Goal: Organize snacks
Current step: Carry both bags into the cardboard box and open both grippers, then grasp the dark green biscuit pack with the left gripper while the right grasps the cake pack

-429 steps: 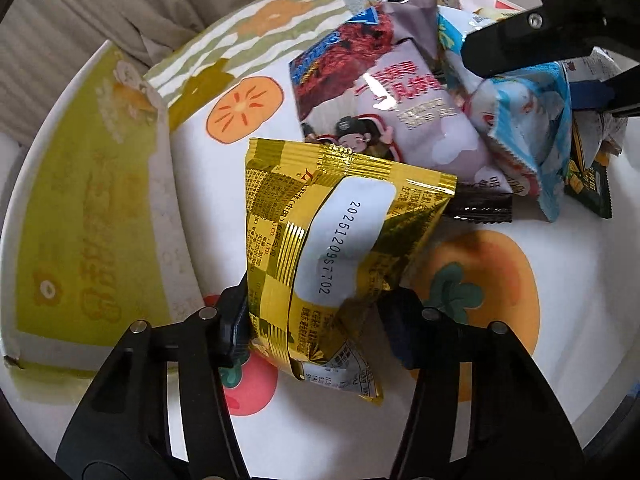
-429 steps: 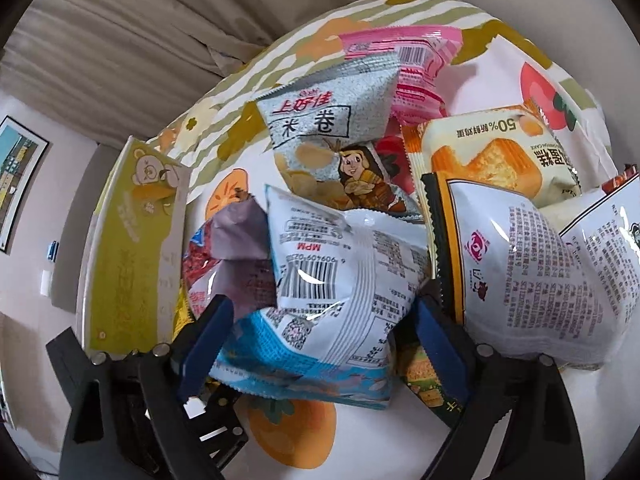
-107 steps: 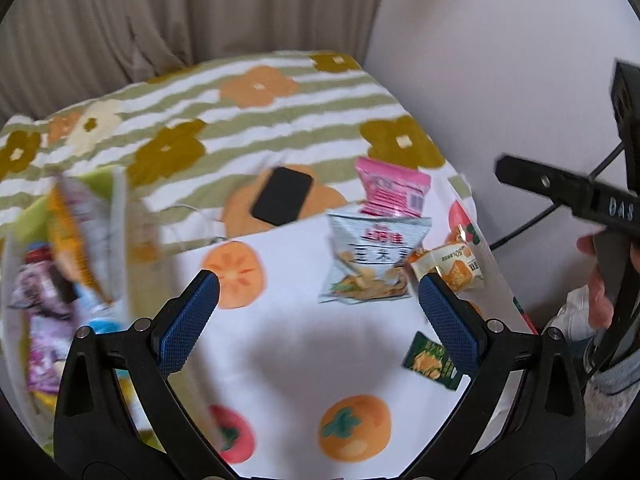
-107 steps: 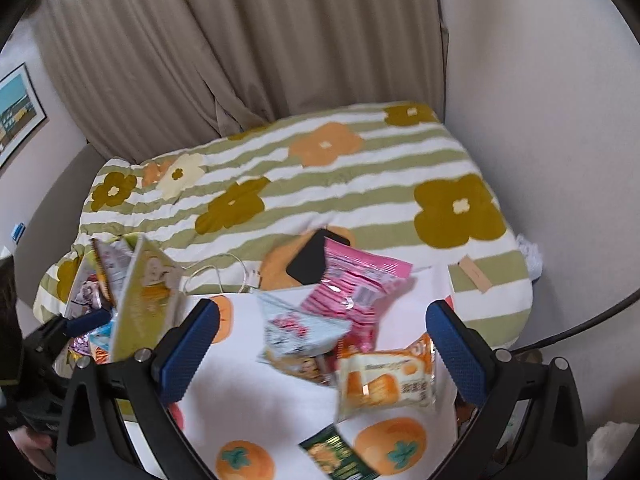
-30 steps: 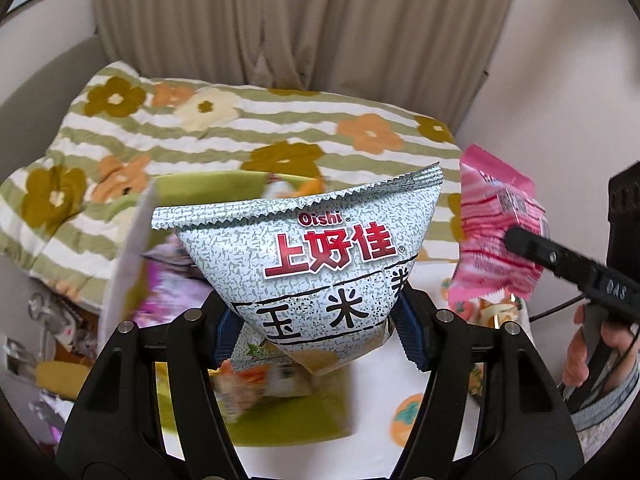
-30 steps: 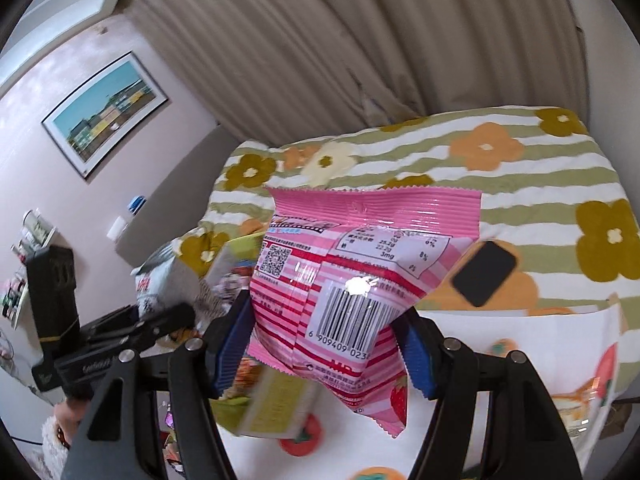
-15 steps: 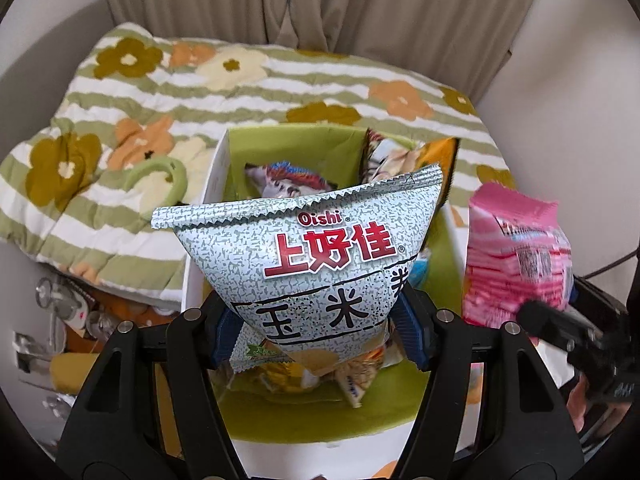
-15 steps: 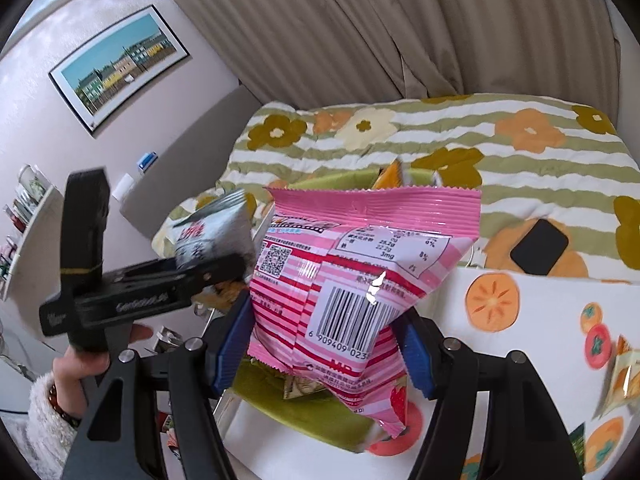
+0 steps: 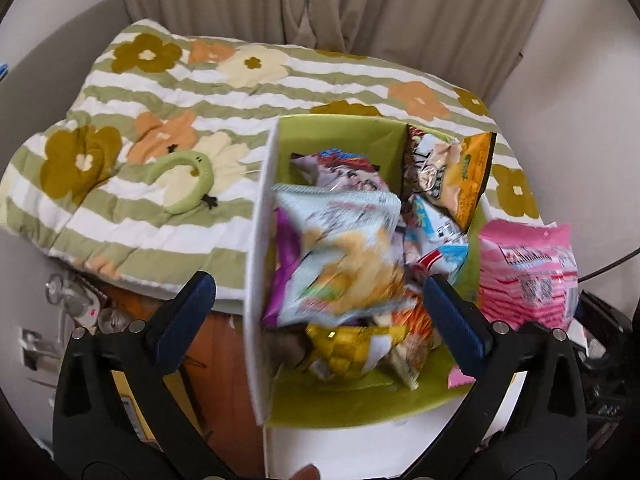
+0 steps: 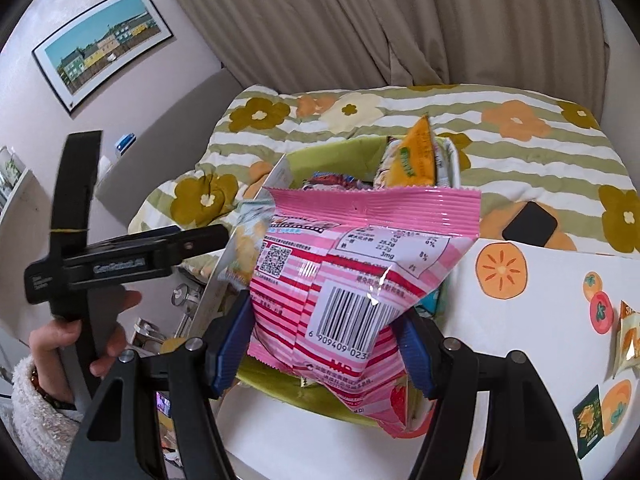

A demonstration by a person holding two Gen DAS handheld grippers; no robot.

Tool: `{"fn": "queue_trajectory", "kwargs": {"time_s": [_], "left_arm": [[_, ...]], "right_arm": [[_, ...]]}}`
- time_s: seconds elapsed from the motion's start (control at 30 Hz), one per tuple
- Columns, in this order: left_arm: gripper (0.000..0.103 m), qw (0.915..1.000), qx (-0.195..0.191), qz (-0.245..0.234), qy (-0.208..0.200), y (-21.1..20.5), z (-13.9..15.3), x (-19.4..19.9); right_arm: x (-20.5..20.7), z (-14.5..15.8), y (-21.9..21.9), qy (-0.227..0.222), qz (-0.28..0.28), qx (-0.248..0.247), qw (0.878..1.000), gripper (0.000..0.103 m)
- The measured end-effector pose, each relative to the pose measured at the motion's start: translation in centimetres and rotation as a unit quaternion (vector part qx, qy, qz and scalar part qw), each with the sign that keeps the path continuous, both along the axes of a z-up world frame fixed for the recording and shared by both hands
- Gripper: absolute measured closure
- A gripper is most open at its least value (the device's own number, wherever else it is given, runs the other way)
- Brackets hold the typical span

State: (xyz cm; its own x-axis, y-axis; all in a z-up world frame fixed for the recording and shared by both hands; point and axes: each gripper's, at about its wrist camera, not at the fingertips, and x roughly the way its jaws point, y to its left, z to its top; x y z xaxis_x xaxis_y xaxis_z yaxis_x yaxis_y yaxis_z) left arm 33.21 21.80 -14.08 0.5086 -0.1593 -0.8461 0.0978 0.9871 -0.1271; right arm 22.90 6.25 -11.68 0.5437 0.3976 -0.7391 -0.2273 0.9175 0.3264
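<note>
My left gripper [image 9: 320,316] is open above a green box [image 9: 340,404] full of snack packets. A grey Oishi bag [image 9: 340,248], blurred, lies loose on the pile between the spread jaws. My right gripper [image 10: 324,344] is shut on a pink striped snack bag [image 10: 360,276] and holds it over the same box [image 10: 332,156]. The pink bag shows at the right of the left wrist view [image 9: 528,276]. The left gripper also shows in the right wrist view [image 10: 192,244], beside the box's white flap.
The box stands at the edge of a white fruit-print table [image 10: 540,320], next to a flowered quilt [image 9: 160,128]. A black phone [image 10: 530,224], a green packet [image 10: 588,424] and an orange-print packet [image 10: 628,340] lie on the table. Clutter lies on the floor [image 9: 72,312].
My left gripper has opened and let go of the Oishi bag, which has dropped onto the pile in the box. The right gripper with the pink bag has moved closer over the box.
</note>
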Motion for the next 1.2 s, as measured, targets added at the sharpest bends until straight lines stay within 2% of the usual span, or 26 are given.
{"fn": "queue_trajectory", "kwargs": {"time_s": [0.2, 0.23, 0.27, 0.3, 0.5, 0.67, 0.9, 1.2], "left_arm": [[0.0, 0.9997, 0.017, 0.015, -0.011, 1.3, 0.1, -1.8], [0.0, 0.9996, 0.018, 0.017, -0.011, 1.5, 0.1, -2.0], [0.0, 0.9996, 0.019, 0.019, -0.012, 1.6, 0.1, -2.2], [0.0, 0.9994, 0.021, 0.022, -0.013, 1.8, 0.1, -2.5], [0.0, 0.9991, 0.028, 0.029, -0.015, 1.8, -0.3, -3.9], [0.0, 0.9991, 0.032, 0.026, -0.013, 1.3, -0.3, -5.0], [0.0, 0.9987, 0.039, 0.021, -0.027, -0.5, 1.2, -6.7], [0.0, 0.997, 0.039, 0.012, -0.066, -5.8, 3.9, -8.8]], "right_arm": [[1.0, -1.4, 2.1, 0.014, 0.006, -0.002, 1.0, 0.037], [1.1, -1.5, 2.2, 0.009, -0.001, -0.007, 1.0, 0.028], [1.1, -1.6, 2.3, -0.001, -0.01, -0.015, 1.0, 0.008], [0.9, -1.6, 2.4, -0.012, -0.012, -0.022, 1.0, 0.001], [-0.9, -1.2, 2.8, -0.057, -0.005, -0.067, 0.996, 0.0], [-1.5, -1.0, 2.5, -0.053, 0.001, -0.053, 0.997, 0.0], [-2.6, 0.3, 1.8, -0.064, 0.003, -0.051, 0.997, 0.0], [-5.2, 3.0, -3.2, -0.097, -0.004, -0.05, 0.994, 0.0]]}}
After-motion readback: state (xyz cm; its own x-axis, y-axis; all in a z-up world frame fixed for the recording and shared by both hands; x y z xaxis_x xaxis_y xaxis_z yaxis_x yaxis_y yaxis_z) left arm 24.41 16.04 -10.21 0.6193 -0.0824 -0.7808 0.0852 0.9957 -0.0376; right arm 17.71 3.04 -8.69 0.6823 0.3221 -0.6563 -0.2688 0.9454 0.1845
